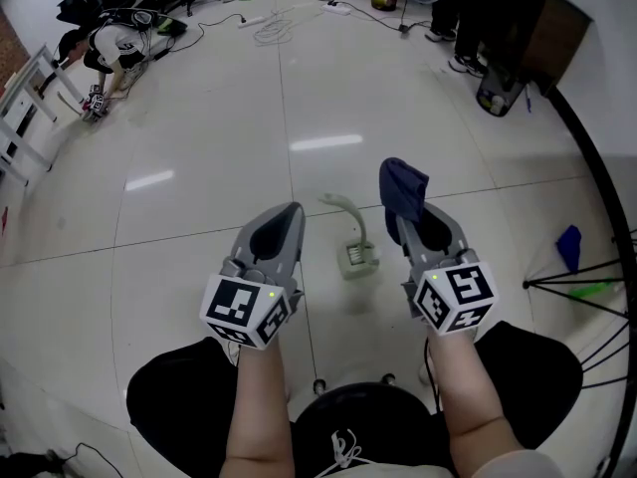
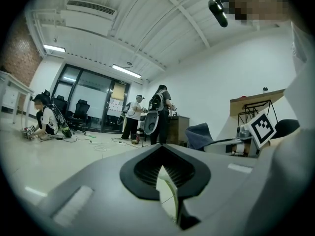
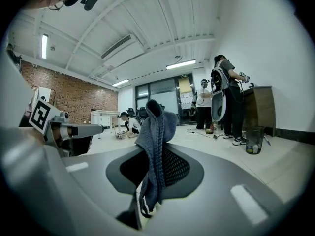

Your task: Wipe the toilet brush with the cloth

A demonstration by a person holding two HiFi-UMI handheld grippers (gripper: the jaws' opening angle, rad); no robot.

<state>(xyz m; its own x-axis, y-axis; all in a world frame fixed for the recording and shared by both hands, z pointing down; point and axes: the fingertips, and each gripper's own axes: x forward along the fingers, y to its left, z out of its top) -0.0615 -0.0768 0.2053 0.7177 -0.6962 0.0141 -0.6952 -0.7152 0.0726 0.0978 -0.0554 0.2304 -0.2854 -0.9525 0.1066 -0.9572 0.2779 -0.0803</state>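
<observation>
A glossy tiled floor (image 1: 199, 147) is spread below, with the toilet brush (image 1: 356, 247) stood in its holder between both grippers, just ahead. Its handle is set upright, hooked toward the left gripper (image 1: 291, 215), whose jaws are brought together on nothing. The cloth (image 1: 402, 189) is pinched in the right gripper (image 1: 410, 229), judged marginally nearer the brush.

Forearms side by side, left gripper (image 1: 287, 212) closed — right gripper (image 1: 400, 223) pinching cloth (image 1: 403, 189)

Count: two tongs, namely left tongs (image 1: 291, 210) and right tongs (image 1: 398, 221); one cloth (image 1: 403, 189); one toilet brush (image 1: 354, 223); one holder (image 1: 360, 260).
</observation>
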